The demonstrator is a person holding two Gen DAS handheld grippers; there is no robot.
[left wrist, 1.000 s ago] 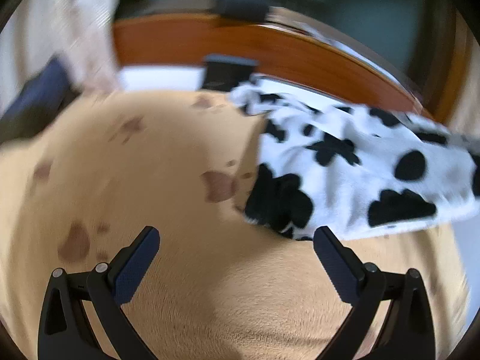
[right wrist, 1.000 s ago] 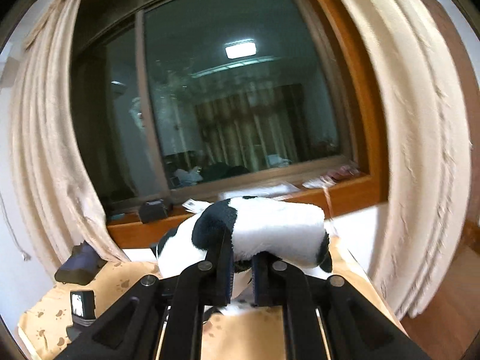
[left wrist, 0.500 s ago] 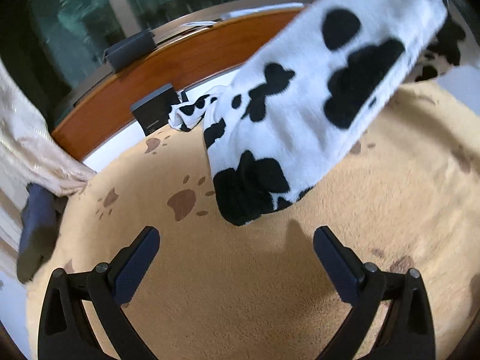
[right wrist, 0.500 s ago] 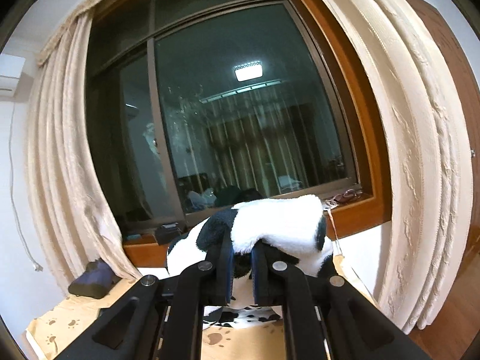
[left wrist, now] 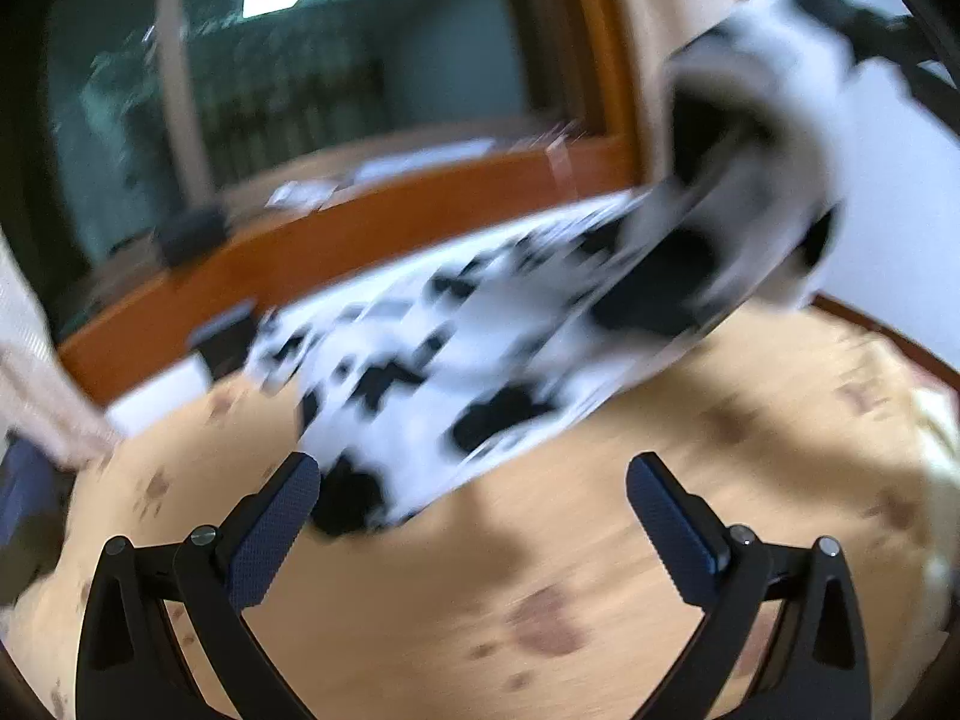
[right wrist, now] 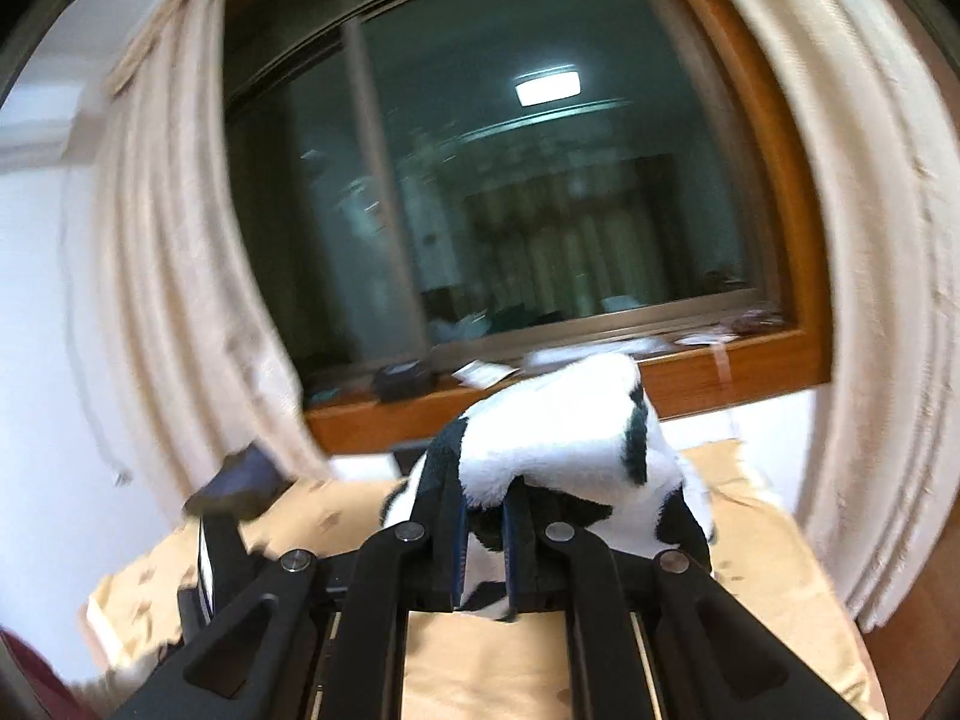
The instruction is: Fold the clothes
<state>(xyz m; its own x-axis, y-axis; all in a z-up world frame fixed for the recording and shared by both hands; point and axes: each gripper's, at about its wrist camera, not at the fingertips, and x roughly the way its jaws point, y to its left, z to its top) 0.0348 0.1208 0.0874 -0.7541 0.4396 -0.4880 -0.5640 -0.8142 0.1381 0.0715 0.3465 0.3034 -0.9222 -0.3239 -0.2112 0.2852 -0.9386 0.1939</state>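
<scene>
A tan paw-print blanket (left wrist: 600,540) lies below a wood-framed window (right wrist: 480,210) flanked by cream curtains (right wrist: 870,240).

No readable text anywhere here, both views are too blurry to make out any label, brand or number.

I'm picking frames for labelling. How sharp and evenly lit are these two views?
Left wrist view: heavy motion smear over the garment and blanket, only the left gripper crisp. Right wrist view: milder blur on the curtains; a ceiling light reflects in the dark window. Both bend at the edges.
</scene>
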